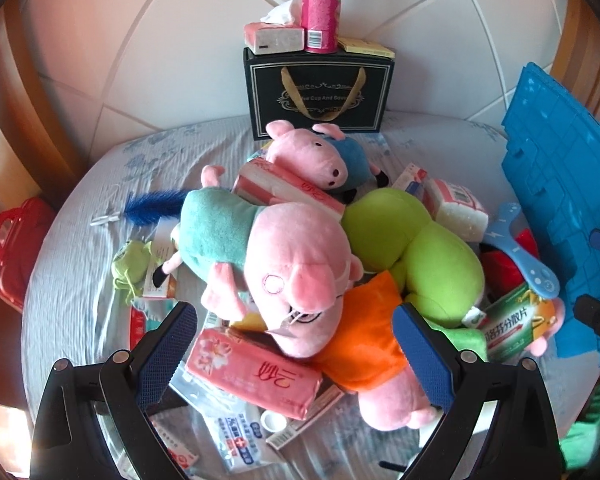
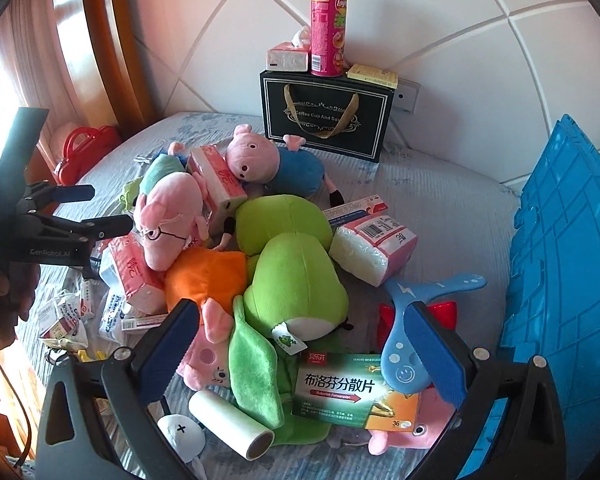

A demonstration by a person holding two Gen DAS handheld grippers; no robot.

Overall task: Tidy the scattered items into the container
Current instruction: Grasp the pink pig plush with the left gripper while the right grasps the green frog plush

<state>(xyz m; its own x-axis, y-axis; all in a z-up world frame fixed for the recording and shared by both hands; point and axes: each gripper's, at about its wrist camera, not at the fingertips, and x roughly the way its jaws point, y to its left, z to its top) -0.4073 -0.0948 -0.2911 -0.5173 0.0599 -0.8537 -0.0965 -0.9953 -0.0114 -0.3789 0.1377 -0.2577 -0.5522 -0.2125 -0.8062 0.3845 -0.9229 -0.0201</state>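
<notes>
Plush toys and packs are heaped on the bed. My left gripper (image 1: 296,356) is open just above the heap. A pink tissue pack (image 1: 256,372) and an orange-shirted pig plush (image 1: 364,344) lie between its fingers, with a teal-shirted pig plush (image 1: 260,256) just beyond. My right gripper (image 2: 300,352) is open too, over a green medicine box (image 2: 352,392), a green frog plush (image 2: 296,280) and a lint roller (image 2: 232,424). A blue boomerang toy (image 2: 404,344) lies against its right finger. The blue crate (image 2: 560,280) stands at the right, also in the left view (image 1: 560,184).
A black gift box (image 2: 324,116) stands at the headboard with a chips can (image 2: 327,28) and a tissue box (image 2: 288,58) on top. A red bag (image 1: 8,240) lies off the bed's left side. Small sachets and medicine boxes litter the near-left sheet (image 2: 68,320).
</notes>
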